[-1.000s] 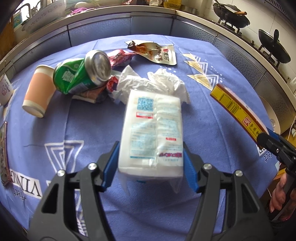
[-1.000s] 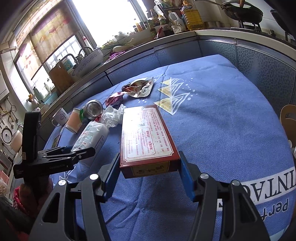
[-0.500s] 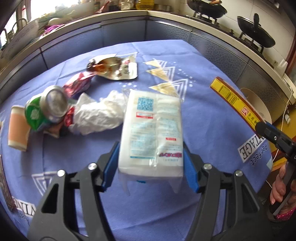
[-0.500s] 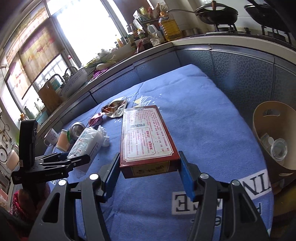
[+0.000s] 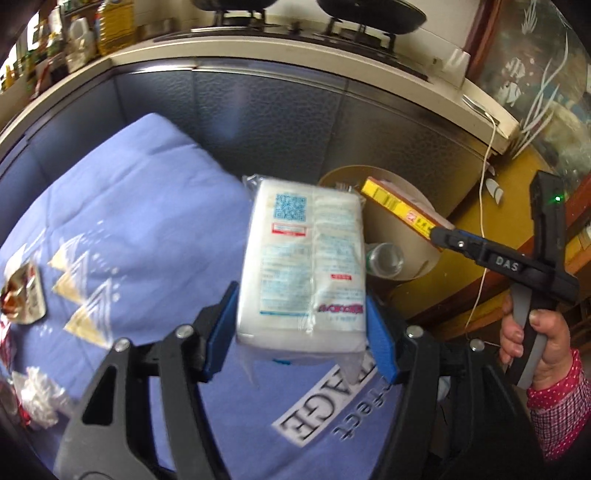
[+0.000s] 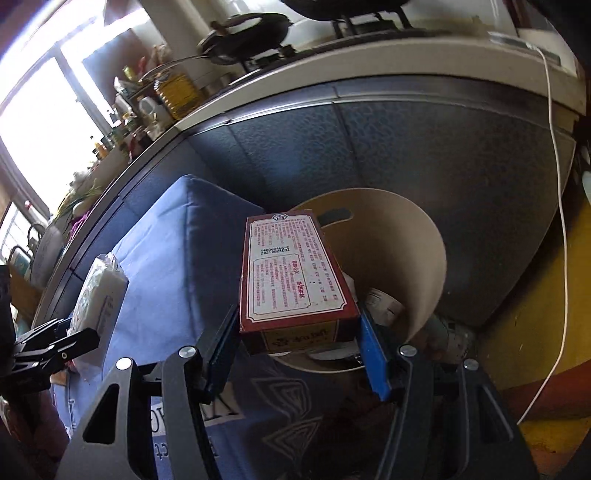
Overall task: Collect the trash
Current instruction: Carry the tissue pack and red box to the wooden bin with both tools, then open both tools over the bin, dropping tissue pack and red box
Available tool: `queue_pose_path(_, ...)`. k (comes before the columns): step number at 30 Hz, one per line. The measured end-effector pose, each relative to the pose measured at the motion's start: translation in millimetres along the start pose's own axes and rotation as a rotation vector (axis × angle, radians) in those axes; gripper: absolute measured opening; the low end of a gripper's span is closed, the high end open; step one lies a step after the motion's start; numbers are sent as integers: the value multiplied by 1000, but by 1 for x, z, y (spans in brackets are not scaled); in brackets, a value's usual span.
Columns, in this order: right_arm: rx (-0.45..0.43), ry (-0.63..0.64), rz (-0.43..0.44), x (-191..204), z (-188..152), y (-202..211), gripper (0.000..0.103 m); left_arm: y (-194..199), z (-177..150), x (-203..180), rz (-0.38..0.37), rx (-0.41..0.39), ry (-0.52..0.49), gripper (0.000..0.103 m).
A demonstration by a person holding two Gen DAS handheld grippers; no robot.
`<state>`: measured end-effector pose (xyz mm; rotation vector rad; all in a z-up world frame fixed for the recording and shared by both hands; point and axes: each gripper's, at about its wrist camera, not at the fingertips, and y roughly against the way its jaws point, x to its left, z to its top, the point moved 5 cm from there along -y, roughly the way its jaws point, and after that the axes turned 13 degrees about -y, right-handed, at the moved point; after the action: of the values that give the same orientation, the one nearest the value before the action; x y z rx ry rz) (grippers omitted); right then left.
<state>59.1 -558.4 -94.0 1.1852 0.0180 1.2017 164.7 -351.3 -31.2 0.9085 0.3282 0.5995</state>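
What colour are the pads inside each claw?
Blue pads on black frames, clearest in the left wrist view, pressing the white packet.

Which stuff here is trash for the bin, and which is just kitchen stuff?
Trash job:
tissue pack
red box
bin
foil wrapper
crumpled paper

Just lying about:
oil bottle
woks
white cable

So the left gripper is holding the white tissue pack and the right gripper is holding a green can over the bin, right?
Not quite. The right gripper holds a red box, not a green can, as the right wrist view shows. The left gripper does hold the white tissue pack, by the bin.
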Motion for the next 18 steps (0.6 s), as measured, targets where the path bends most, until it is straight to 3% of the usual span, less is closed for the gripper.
queue_pose_path(4,38,-89,5,-26,10,-24,64,-43,32,-23,-88,53,-21,61)
queue_pose_path(6,7,-126,23,-34,13,-25,76,-65,46,-30,-128,89,-22,62)
queue_pose_path(11,-58,-152,59,-46,11,-15,77,-110,71,-40,-142,149,-24,62)
queue_pose_path(18,-177,-178,37,-52,10,5,77,-144,75,-46,-140,227,-12,71)
